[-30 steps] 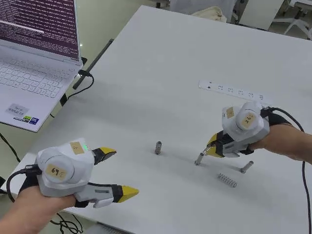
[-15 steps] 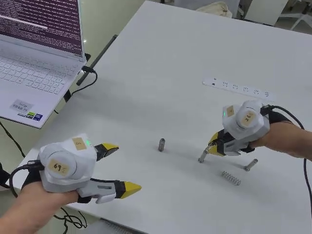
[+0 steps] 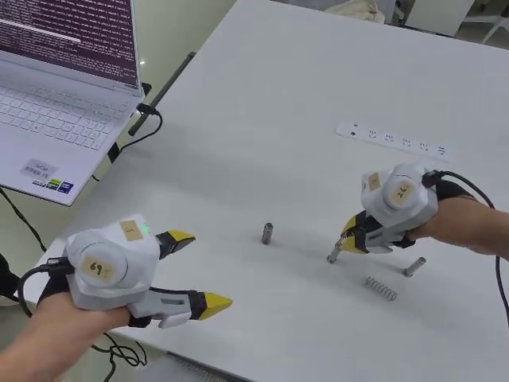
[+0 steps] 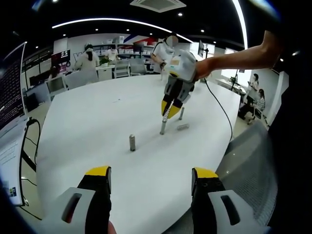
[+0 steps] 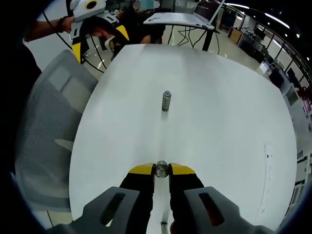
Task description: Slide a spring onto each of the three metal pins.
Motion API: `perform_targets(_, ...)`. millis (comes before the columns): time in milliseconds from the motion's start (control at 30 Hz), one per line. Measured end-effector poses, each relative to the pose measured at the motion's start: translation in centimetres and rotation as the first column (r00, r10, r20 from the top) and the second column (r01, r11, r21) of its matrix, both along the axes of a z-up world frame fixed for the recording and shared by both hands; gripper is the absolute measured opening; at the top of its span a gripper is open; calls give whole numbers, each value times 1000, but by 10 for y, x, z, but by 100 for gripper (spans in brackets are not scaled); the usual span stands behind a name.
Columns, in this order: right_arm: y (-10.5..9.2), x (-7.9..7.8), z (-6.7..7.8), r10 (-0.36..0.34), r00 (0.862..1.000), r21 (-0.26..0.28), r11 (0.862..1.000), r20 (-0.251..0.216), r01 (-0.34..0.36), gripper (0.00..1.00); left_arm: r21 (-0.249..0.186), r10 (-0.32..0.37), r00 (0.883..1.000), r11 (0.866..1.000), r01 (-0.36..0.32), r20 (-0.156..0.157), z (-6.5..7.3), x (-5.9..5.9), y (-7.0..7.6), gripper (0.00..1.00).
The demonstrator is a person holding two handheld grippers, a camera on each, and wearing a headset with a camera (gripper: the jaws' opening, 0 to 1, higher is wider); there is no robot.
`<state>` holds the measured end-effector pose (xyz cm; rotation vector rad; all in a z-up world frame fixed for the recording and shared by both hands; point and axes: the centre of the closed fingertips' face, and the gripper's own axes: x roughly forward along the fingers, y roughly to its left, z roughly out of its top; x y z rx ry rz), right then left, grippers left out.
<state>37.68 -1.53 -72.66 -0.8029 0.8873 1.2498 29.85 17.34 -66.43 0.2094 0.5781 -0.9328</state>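
Observation:
My right gripper (image 3: 351, 237) is shut on a small spring (image 5: 162, 169), whose lower end meets the top of a metal pin (image 3: 333, 255) standing on the white table (image 3: 262, 119). That pin (image 4: 163, 128) and the right gripper (image 4: 170, 108) show across the table in the left gripper view. A second pin (image 3: 267, 233) stands to the left wearing a spring, seen as the sprung pin (image 5: 166, 100) ahead of the right jaws. A bare third pin (image 3: 413, 267) stands to the right, with a loose spring (image 3: 381, 288) lying near it. My left gripper (image 3: 197, 270) hovers open at the table's near edge.
An open laptop (image 3: 60, 87) sits at the left with a cable (image 3: 147, 119) beside it. A white power strip (image 3: 394, 141) lies at the far right. A grey mesh chair (image 5: 53, 122) stands off the table's edge, and several people are in the room behind.
The head camera has shifted slightly. The right gripper stays at the middle pin with the spring held, and the left gripper keeps its place, still open.

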Motion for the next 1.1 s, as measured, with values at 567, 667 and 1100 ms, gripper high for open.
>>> perform_targets(567,2,-1,-23,39,999,-51,998,-11,-39,9,3,14,1000,1000,-14,-1,1,2,6,62)
perform_targets(667,3,0,-26,34,999,-44,998,-17,-35,9,8,15,1000,1000,-15,-1,0,3,8,62)
perform_targets(1100,0,-2,-40,41,999,-61,997,-33,-43,9,10,15,1000,1000,-15,-7,-1,2,7,62)
